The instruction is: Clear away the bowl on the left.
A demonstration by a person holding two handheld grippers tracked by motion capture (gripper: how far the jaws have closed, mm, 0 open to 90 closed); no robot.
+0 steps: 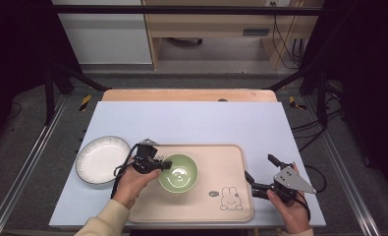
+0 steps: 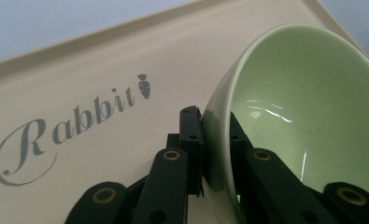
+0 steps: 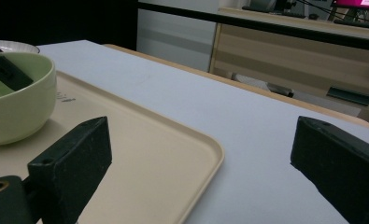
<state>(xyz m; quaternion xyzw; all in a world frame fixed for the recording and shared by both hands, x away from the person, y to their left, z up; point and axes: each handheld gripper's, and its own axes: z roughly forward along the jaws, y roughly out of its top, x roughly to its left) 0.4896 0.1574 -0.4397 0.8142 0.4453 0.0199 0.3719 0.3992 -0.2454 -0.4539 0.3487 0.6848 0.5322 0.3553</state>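
My left tool (image 2: 215,140) is clenched on the near-left rim of the green bowl (image 1: 178,173), one jaw inside, one outside. In the left gripper view the bowl's right side and base are cut off by the frame, and the tool's black links hide its lower wall. The bowl sits on the beige tray (image 1: 231,157), left of centre; the tray's print reads "Rabbit" w/ a small carrot (image 2: 145,86). My right tool (image 1: 260,173) is released, jaws wide apart, nothing between them, hovering just off the tray's right edge. In the right gripper view I see the tray's raised lip (image 3: 217,161) and bare tabletop (image 3: 247,140) beyond it, open room to the far edge. A white plate (image 1: 100,160) lies left of the tray, just beside my left hand (image 1: 132,184). The tabletop is pale blue-grey; behind it are wood cabinets and cables, and dark floor lies at both sides.
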